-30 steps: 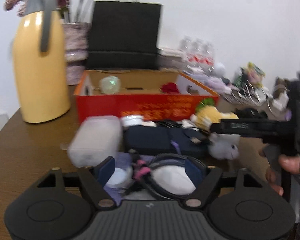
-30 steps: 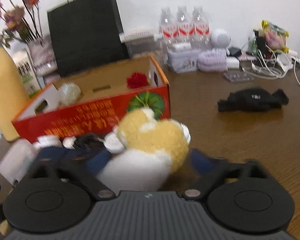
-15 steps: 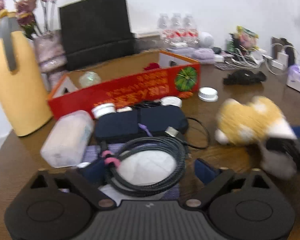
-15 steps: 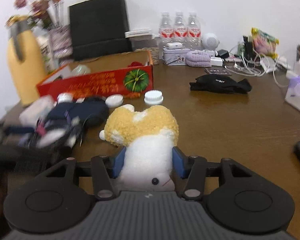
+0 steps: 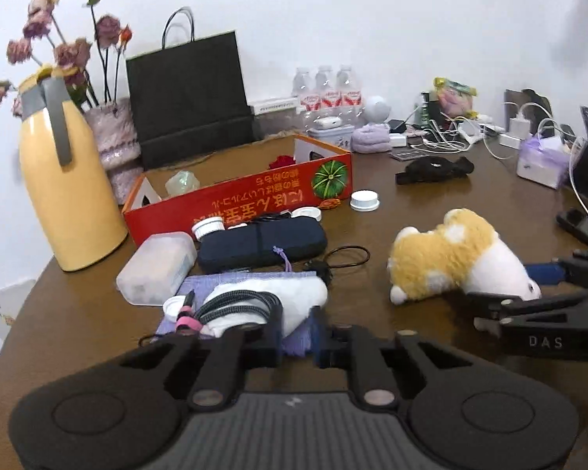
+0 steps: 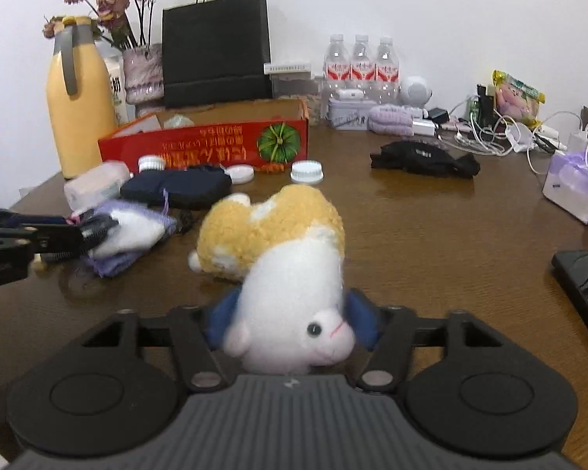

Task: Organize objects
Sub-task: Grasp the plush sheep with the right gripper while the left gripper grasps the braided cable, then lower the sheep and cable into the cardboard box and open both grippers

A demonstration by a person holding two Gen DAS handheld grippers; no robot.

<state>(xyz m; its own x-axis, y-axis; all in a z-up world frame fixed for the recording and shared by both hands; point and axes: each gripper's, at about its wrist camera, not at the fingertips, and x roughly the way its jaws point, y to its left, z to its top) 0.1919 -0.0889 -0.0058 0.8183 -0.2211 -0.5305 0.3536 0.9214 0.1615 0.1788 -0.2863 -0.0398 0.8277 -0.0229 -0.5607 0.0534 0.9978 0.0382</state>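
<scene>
The plush (image 6: pixel 278 258) is held in the right gripper (image 6: pixel 290 325), lying on the table (image 6: pixel 431 235) in front of the red box (image 6: pixel 204 149), a little to the right of its pumpkin picture. The blue pads (image 6: pixel 362 321) are seen on both sides of the white head part. These jaws have just been opening, so it cannot be told surely if the pads press the plush or only stand beside it; the soft body seems a little squeezed between them.

The left gripper (image 5: pixel 294 337) is in front of the box, toward its left end. Its jaws have just been closing, and between them are the braided cable (image 5: pixel 239 305) and the white soft thing (image 5: pixel 294 297) under it, on the purple pouch (image 5: pixel 231 278). The cable loop is pinched by the left finger, as it appears; the edge is blurred, so this is said with care.

For the step in hand, judged as putting things into the box, the plush should be gripped firmly at the head before it is lifted, because the heavy yellow body hangs forward and can slip out. It should be carried over the front wall of the box, not dragged, since the white caps (image 6: pixel 306 172) and the dark case (image 6: pixel 176 190) lie just before that wall. The cable should be lifted whole, with the loop kept together, so that the pouch is not pulled along.
</scene>
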